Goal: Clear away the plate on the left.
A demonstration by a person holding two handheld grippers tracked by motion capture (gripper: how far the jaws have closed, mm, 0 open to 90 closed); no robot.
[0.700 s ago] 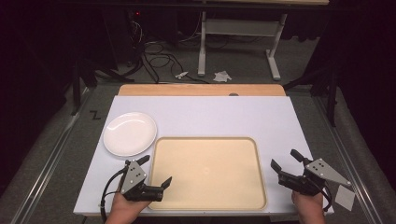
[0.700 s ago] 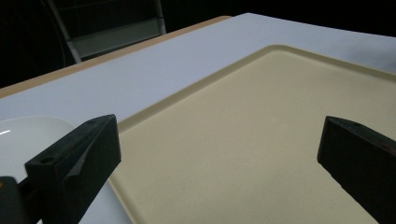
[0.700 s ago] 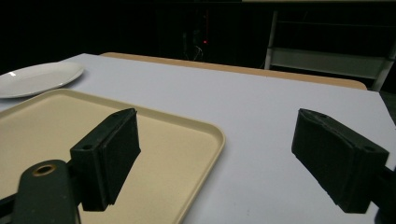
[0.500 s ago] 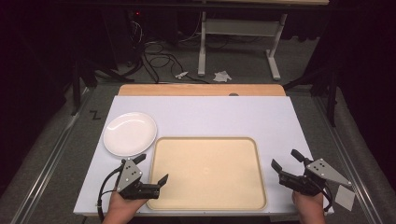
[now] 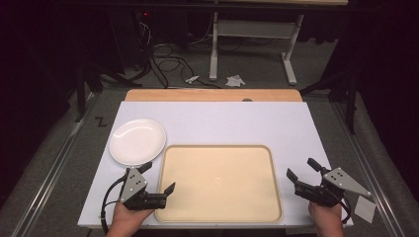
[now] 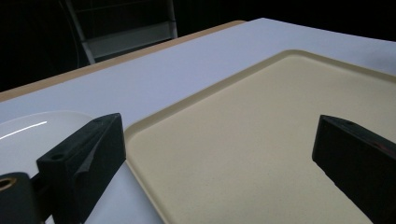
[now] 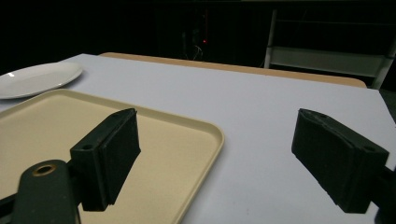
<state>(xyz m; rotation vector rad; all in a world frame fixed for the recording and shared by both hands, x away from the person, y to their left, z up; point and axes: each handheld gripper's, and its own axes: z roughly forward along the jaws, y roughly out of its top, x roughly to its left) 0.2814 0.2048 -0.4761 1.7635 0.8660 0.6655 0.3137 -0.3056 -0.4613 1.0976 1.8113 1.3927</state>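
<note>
Both jaws released and empty, the left gripper (image 5: 159,180) and right gripper (image 5: 303,175) flank the near tray (image 5: 217,148), seemingly poised to lift it.

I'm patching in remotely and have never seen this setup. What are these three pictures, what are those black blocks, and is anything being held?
No robot arm here: a person holds a hand tool with two black jaws in each hand. The high view looks down from above the person's side of the table. There the left gripper sits at the tray's near left corner, and the right gripper just off the tray's right edge.

The other two pictures come from cameras riding on each gripper, so the black blocks are that gripper's own jaws.

On the white table lie a bare beige tray and a bare white plate beside its far left corner. Both grippers are open and hold nothing.
</note>
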